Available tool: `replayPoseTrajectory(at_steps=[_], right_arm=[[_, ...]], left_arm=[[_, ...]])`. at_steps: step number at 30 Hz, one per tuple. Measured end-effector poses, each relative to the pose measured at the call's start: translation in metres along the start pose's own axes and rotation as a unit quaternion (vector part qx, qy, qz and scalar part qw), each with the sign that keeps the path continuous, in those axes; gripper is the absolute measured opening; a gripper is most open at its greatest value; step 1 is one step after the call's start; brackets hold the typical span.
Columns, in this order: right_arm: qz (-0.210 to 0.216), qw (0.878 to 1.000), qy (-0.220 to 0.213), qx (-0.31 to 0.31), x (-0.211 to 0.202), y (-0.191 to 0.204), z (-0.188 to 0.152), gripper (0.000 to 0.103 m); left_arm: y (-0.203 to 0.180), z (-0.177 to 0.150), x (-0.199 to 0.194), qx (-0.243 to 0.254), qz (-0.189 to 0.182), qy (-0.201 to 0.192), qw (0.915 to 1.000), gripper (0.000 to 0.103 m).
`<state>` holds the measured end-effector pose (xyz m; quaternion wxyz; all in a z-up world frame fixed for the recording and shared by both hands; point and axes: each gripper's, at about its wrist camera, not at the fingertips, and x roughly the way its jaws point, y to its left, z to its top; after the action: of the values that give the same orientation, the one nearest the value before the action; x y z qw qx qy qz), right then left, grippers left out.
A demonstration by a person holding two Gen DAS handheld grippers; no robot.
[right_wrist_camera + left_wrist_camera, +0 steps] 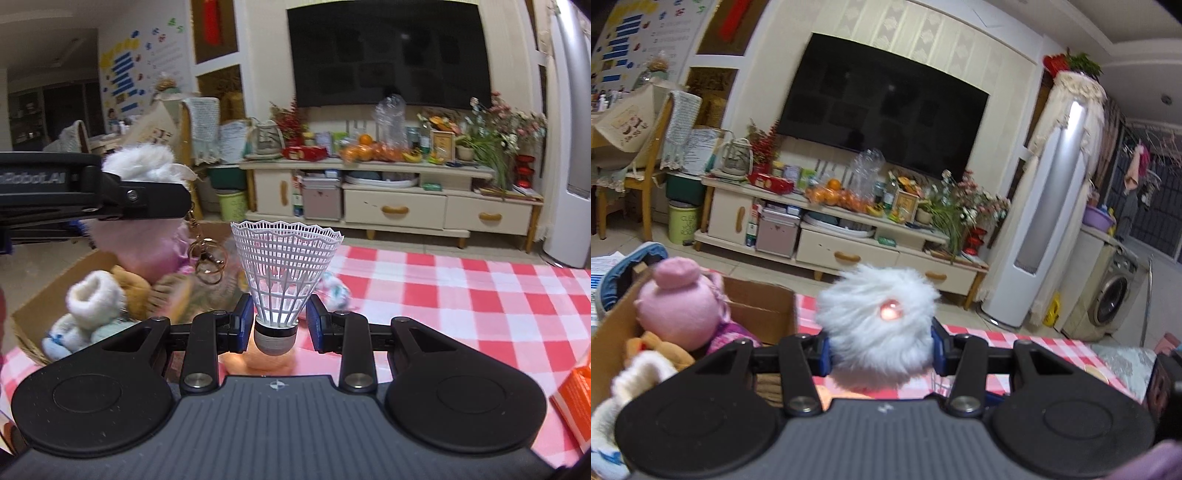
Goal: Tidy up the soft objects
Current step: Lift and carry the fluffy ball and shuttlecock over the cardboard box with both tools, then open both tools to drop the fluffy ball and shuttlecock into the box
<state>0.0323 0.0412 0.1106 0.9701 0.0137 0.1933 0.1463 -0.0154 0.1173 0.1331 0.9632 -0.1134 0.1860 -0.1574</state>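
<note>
The left gripper [881, 352] is clamped on a white fluffy toy [877, 325], its blue pads pressing into the fur from both sides; a pink bead eye shows on the fur just above the fingertips. In the right wrist view a gold keyring [207, 258] dangles below this toy. Just left of and below the left claw sits a cardboard box [759, 308] holding a pink plush doll [677, 304], a tan plush and a white knitted piece [94, 299]. The right gripper [277, 325] holds a white plastic shuttlecock [282, 273] upright between its pads, skirt up, cork base at the fingertips, above the red-checked tablecloth [461, 295], the box to its left.
</note>
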Motion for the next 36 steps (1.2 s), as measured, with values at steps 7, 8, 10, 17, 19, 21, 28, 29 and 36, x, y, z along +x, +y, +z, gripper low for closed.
replayPoseTrajectory(at_steps=[7,8,10,17,19,21,28,29,36], right_arm=[[0.028,0.999,-0.005,-0.015,0.001,0.029,0.011,0.037],[0.033,0.999,-0.005,-0.020,0.001,0.034,0.012,0.037],[0.042,0.999,-0.005,-0.026,0.003,0.040,0.015,0.037],[0.073,0.996,0.003,-0.047,0.010,0.070,0.020,0.037],[0.081,0.995,0.008,-0.053,0.013,0.078,0.020,0.037],[0.089,0.994,0.012,-0.058,0.017,0.084,0.020,0.037],[0.109,0.991,0.028,-0.075,0.023,0.101,0.012,0.037],[0.111,0.990,0.032,-0.075,0.024,0.104,0.011,0.037],[0.121,0.988,0.054,-0.078,0.025,0.109,0.001,0.038]], left_arm=[[0.033,0.014,-0.016,-0.027,0.024,-0.025,0.9990,0.047],[0.037,0.016,-0.018,-0.032,0.028,-0.028,0.9987,0.047],[0.045,0.018,-0.020,-0.039,0.036,-0.033,0.9980,0.047],[0.065,0.019,-0.018,-0.058,0.062,-0.030,0.9960,0.047],[0.072,0.019,-0.016,-0.061,0.068,-0.027,0.9955,0.047],[0.076,0.019,-0.014,-0.063,0.074,-0.023,0.9950,0.047],[0.094,0.019,-0.007,-0.071,0.092,-0.010,0.9932,0.047],[0.095,0.018,-0.007,-0.071,0.094,-0.008,0.9930,0.047],[0.098,0.016,0.001,-0.066,0.100,0.011,0.9927,0.048]])
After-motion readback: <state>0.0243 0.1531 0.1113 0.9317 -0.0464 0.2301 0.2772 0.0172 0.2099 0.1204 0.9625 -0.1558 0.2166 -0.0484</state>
